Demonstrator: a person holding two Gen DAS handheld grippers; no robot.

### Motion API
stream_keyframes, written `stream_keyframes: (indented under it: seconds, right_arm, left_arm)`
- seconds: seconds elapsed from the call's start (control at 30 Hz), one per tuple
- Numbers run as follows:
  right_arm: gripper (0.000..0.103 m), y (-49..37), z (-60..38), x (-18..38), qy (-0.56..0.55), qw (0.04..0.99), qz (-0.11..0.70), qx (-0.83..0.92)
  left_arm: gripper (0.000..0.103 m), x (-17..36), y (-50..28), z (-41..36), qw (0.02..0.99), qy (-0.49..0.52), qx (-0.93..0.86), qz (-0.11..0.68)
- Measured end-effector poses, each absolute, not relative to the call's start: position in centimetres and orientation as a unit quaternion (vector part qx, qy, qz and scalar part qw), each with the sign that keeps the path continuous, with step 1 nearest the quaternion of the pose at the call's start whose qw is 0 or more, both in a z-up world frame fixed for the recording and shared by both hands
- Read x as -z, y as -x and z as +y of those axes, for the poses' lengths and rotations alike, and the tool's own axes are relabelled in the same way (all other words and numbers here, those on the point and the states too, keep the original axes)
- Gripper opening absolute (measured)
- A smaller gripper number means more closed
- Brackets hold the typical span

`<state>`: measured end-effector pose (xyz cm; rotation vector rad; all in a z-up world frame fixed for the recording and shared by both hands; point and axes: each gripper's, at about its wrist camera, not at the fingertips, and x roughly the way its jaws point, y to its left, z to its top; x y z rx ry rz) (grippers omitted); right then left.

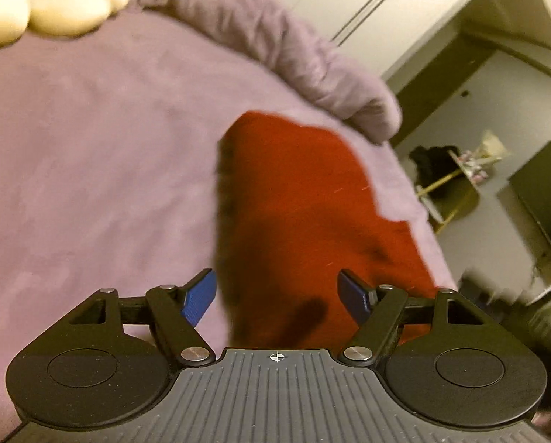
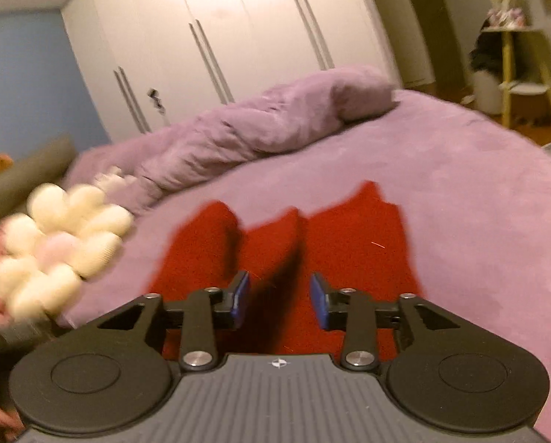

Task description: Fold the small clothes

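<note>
Red garment [image 1: 297, 206]: lies on purple bed cover [image 1: 90, 166]. Left gripper [image 1: 277, 295] and right gripper [image 2: 279, 301]: jaws spread, pinching nothing.

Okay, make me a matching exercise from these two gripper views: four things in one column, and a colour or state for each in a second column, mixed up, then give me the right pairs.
Things:
1. garment
2. flower-shaped cushion
3. rolled-up duvet
4. wardrobe doors

Colours or states:
A. white, with long metal handles
B. red, lying on the bed cover
C. lilac, bunched along the far side of the bed
D. cream petals around a pink middle

Pairs: 1-B, 2-D, 3-C, 4-A
</note>
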<state>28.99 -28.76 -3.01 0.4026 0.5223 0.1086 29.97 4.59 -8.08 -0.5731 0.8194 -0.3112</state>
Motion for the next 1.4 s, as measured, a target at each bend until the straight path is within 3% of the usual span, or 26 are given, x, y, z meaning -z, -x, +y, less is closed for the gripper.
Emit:
stream_keyframes:
  seconds: [0.07, 0.2, 0.23, 0.3, 0.33, 0.53, 0.7, 0.8, 0.87, 0.9, 1.07, 1.13, 1.2, 1.23, 1.3, 1.37, 1.4]
  right_arm:
    - [0.043, -31.3, -27.4, 2.6, -0.183, 0.944, 0.262, -0.083]
    - [0.043, -36.4, -24.7, 5.1, -0.18, 0.904, 0.358, -0.146]
    - [0.042, -36.9, -24.3, 5.8, -0.167, 0.904, 0.368, -0.141]
    - [0.02, -37.3, -23.9, 7.2, -0.148, 0.902, 0.382, -0.137]
    - [0.017, -36.9, -23.9, 7.7, -0.145, 0.904, 0.38, -0.133]
    - [0.013, -32.5, -25.8, 7.3, -0.179, 0.924, 0.324, -0.095]
    - [0.013, -32.7, -26.9, 10.7, -0.152, 0.915, 0.369, -0.058]
    - [0.022, -31.9, -28.0, 8.8, -0.162, 0.923, 0.343, -0.067]
    - [0.047, -31.9, -29.1, 8.0, -0.17, 0.929, 0.325, -0.045]
    - [0.051, -32.2, -29.7, 7.9, -0.179, 0.928, 0.325, -0.037]
    - [0.059, -35.4, -32.3, 10.0, -0.314, 0.872, 0.362, -0.098]
    - [0.068, -36.4, -32.0, 10.0, -0.331, 0.861, 0.364, -0.128]
    - [0.07, -37.7, -31.3, 10.2, -0.333, 0.853, 0.374, -0.147]
    - [0.07, -38.3, -30.7, 10.4, -0.326, 0.853, 0.379, -0.147]
    - [0.058, -38.6, -29.8, 10.3, -0.303, 0.86, 0.385, -0.144]
    - [0.032, -38.5, -28.4, 9.2, -0.249, 0.882, 0.376, -0.138]
    - [0.03, -38.3, -27.3, 8.7, -0.211, 0.896, 0.369, -0.13]
  left_arm:
    - [0.078, 8.7, -30.6, 4.3, 0.859, 0.272, 0.151, 0.407]
    - [0.079, 8.7, -31.2, 4.2, 0.861, 0.264, 0.147, 0.409]
    - [0.079, 8.6, -31.2, 4.5, 0.861, 0.266, 0.145, 0.408]
    - [0.079, 8.6, -31.9, 4.3, 0.865, 0.267, 0.135, 0.404]
    - [0.079, 8.4, -32.1, 4.2, 0.867, 0.267, 0.128, 0.401]
    - [0.08, 8.5, -34.0, 1.4, 0.874, 0.233, 0.131, 0.407]
    - [0.081, 9.5, -34.7, -1.7, 0.867, 0.193, 0.164, 0.429]
    - [0.081, 9.6, -34.7, -1.6, 0.87, 0.191, 0.164, 0.424]
    - [0.08, 9.8, -34.8, -1.2, 0.869, 0.199, 0.159, 0.424]
    - [0.08, 9.9, -34.9, -1.1, 0.868, 0.202, 0.158, 0.425]
    - [0.08, 9.9, -35.0, -1.4, 0.869, 0.201, 0.158, 0.424]
    - [0.08, 10.0, -35.0, -1.3, 0.868, 0.203, 0.158, 0.425]
    - [0.081, 10.0, -35.0, -1.3, 0.865, 0.209, 0.157, 0.428]
    - [0.081, 10.0, -35.0, -1.4, 0.865, 0.209, 0.156, 0.428]
    - [0.081, 10.1, -34.9, -1.5, 0.867, 0.207, 0.154, 0.426]
    - [0.081, 10.0, -34.7, -1.4, 0.869, 0.207, 0.15, 0.424]
    - [0.08, 9.7, -34.4, -1.3, 0.87, 0.207, 0.148, 0.423]
